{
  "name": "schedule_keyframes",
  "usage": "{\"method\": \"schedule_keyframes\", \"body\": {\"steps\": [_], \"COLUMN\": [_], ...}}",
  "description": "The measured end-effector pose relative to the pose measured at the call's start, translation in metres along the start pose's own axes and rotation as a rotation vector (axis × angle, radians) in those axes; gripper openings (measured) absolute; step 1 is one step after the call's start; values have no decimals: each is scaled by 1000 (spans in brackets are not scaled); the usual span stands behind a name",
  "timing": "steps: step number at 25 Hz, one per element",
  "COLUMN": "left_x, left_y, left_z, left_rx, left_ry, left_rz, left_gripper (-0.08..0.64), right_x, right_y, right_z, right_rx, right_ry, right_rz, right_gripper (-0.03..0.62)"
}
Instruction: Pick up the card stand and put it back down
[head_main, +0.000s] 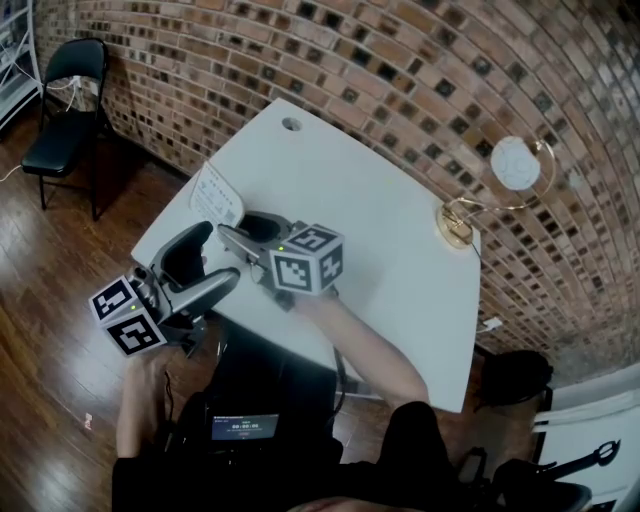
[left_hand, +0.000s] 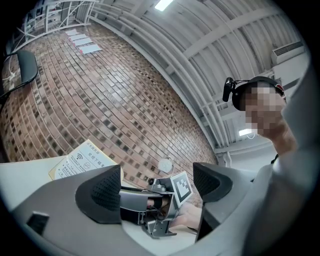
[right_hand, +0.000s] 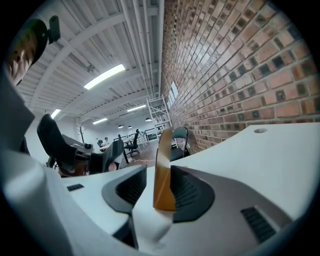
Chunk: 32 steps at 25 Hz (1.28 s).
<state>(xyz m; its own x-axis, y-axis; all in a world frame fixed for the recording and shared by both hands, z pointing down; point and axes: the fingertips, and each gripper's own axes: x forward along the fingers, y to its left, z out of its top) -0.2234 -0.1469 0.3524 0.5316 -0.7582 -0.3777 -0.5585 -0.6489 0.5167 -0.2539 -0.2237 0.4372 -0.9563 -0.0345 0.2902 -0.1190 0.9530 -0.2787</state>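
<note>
Grasping is judged in hand; card stand (right_hand: 162, 167) is straddled, unpressed, by parted jaws of the right gripper (right_hand: 159, 194); closure is called for next; left gripper (left_hand: 157, 187) is held open, empty.

a white table (head_main: 400, 250) stands on a dark wood floor (head_main: 60, 300), with 1 round grommet (head_main: 291, 124) near its 12 o'clock corner. a gold stand holding a white disc (head_main: 515, 163) sits at its 3 o'clock edge. a black folding chair (head_main: 65, 110) stands at 10 o'clock, beside the brick wall (head_main: 400, 60).

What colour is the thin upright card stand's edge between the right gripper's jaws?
Orange-brown; the card stand shows best in the right gripper view.
</note>
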Motion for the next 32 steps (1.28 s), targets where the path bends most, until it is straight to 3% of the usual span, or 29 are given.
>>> {"method": "schedule_keyframes", "body": {"steps": [4,10,17,27,32], "left_x": [-1,-1,2,5,13], "left_y": [2,2,0,-6,-12], "left_z": [2,4,1,-2,-8], "left_rx": [0,3,-1,0,2], "left_ry": [0,4,16,27,71], "left_rz": [2,5,4,-6,-27], "left_gripper": [445,446,445,445,445], "right_x": [11,15,12,-5,-28], "right_y": [3,0,-1,-4,-3], "right_z": [1,3,5,11,23], "right_rx": [-31,-45,-35,32,50], "right_ry": [8,0,-17,-67,-107], "right_rz": [-2,-28,-12,9,17], "right_gripper": [170,80,35,32,32]}}
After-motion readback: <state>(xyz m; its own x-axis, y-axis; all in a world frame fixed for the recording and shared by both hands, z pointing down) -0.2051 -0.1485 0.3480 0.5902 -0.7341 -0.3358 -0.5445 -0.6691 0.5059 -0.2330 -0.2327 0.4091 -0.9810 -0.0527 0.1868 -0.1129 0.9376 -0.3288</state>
